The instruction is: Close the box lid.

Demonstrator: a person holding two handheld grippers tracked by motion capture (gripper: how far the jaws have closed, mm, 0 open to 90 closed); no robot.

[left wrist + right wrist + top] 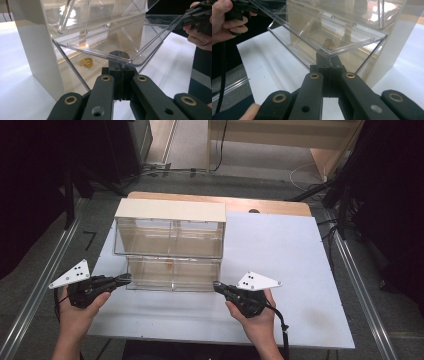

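Both claws pinching clear plastic drawer point(172, 275)

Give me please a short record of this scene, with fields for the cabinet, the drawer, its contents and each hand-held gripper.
cabinet: clear drawer cabinet with white top, on white table
drawer: lower drawer pulled out
contents: small gold object
left hand-held gripper: shut on drawer's left front corner
right hand-held gripper: shut on drawer's right front corner
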